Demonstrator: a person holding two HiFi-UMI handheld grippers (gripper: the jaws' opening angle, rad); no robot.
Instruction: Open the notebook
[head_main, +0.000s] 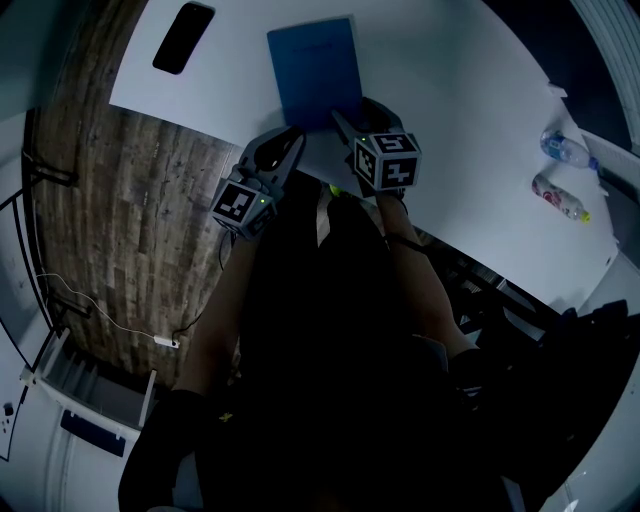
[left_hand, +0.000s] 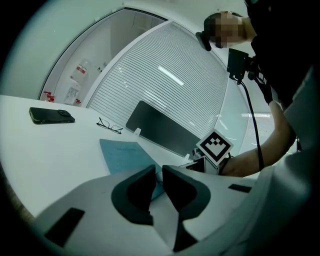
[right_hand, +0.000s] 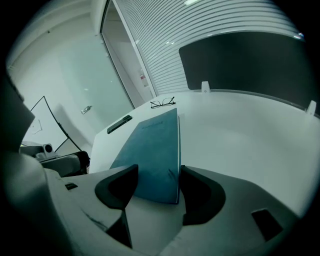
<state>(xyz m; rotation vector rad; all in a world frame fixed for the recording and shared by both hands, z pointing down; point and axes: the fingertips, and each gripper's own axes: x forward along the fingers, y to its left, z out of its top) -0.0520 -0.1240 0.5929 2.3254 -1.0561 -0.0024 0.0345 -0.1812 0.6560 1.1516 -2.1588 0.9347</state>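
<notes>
a closed blue notebook (head_main: 315, 70) lies flat on the white bench (head_main: 450, 120), close to its near edge, cover up. the left claw (left_hand: 156, 172) sits at the notebook's near left corner. its jaws are drawn together to a thin slit, and nothing is clamped between them; the blue corner shows just beyond the tips. the right claw (right_hand: 158, 170) tilts down at the near right corner with its jaws spread wide. the notebook's near edge and right-hand corner lie in the gap between them, and neither pad presses on the cover. in the left gripper view the right claw's marker cube (left_hand: 216, 146) shows just beside the notebook, with a bare forearm behind it. a black phone (head_main: 183, 38) lies face down on the far left part of the bench, well apart from the notebook. a pair of glasses (right_hand: 163, 103) rests beyond the notebook's far end, near a dark upright panel (right_hand: 245, 62) that stands along the bench's far side. two plastic bottles (head_main: 565, 148) lie on their sides at the right end of the bench, well clear of both claws. a wood-patterned floor (head_main: 120, 230) shows to the left of the bench.
</notes>
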